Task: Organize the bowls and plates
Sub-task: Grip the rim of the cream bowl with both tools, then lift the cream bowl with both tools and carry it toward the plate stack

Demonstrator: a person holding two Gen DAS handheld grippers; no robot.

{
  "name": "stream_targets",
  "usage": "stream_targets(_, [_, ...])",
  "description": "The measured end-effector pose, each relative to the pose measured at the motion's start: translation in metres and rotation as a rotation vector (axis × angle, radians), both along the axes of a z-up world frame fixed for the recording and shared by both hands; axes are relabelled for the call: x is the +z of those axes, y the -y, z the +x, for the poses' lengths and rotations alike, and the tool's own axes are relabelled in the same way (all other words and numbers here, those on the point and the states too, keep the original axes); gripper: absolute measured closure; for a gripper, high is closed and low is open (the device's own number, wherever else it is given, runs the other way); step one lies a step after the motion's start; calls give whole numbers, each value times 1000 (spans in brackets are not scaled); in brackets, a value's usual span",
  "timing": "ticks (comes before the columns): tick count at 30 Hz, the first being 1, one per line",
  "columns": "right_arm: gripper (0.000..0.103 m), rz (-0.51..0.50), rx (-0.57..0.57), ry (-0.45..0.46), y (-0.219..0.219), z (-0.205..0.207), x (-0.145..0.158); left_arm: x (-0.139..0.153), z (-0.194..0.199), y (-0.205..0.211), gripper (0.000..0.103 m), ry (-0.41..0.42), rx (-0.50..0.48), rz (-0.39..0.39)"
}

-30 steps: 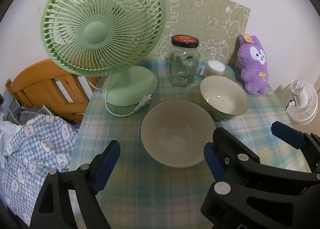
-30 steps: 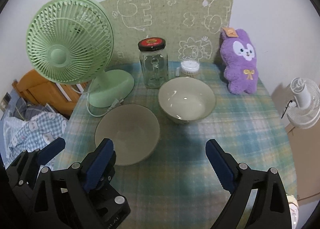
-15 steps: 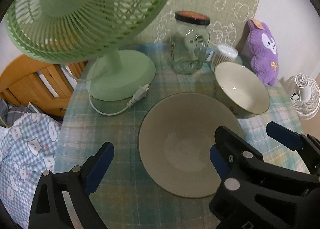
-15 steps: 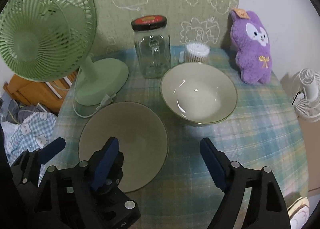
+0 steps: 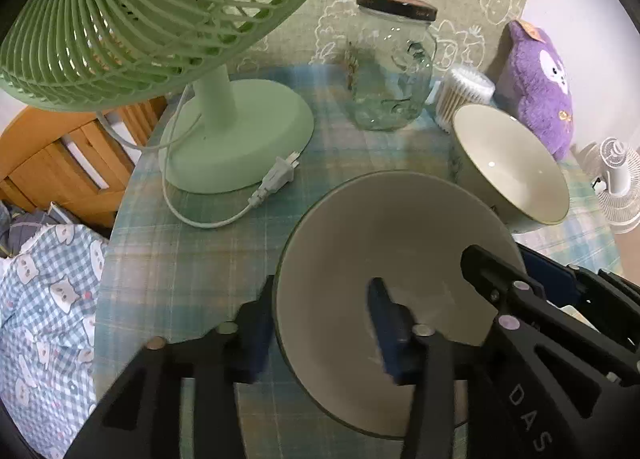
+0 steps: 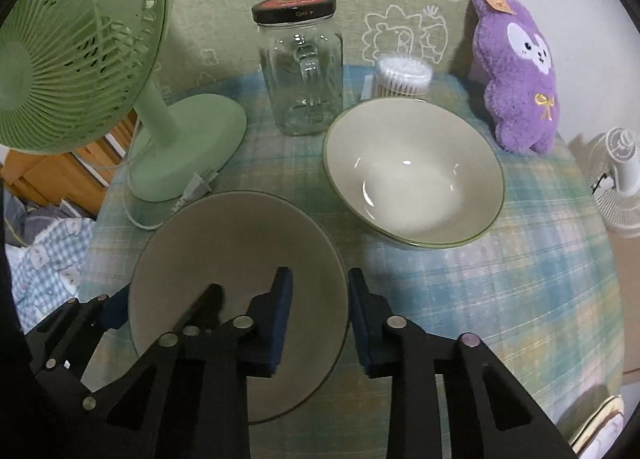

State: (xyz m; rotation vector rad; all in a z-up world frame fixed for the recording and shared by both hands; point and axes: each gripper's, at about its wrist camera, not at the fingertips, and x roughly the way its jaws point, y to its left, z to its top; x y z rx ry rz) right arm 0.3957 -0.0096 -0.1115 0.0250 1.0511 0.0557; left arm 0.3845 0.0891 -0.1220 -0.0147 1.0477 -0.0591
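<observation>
A matte grey-green bowl [image 5: 396,243] [image 6: 224,243] sits on the plaid tablecloth at front centre. My left gripper [image 5: 320,335] straddles its left rim, one finger outside and one inside, closed on the wall. My right gripper [image 6: 320,319] straddles its right rim the same way, pads close on the wall. A glossy cream bowl with a green rim [image 5: 516,167] [image 6: 412,175] stands to the right, behind the grey bowl.
A green desk fan [image 5: 224,131] [image 6: 176,143] with loose cord and plug stands at left. A glass jar [image 5: 392,67] [image 6: 304,71], a cotton-swab tub [image 6: 404,77] and a purple plush [image 6: 520,75] line the back. The table edge drops off at left.
Both grippers moved forward and down onto the grey bowl and their jaws closed from wide open onto its opposite rims.
</observation>
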Motion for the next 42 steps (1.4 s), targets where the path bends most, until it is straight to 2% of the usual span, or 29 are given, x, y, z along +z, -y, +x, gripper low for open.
stream_targets(9, [74, 1, -7, -18, 1, -3, 2, 2, -1, 0, 66, -17, 20, -4])
stream_targets(19, [74, 2, 2, -8, 6, -25, 18, 15, -22, 5, 66, -7, 37, -9])
stream_targets(42, [74, 38, 33, 68, 48, -114, 93, 88, -105, 41, 66, 73, 89, -1])
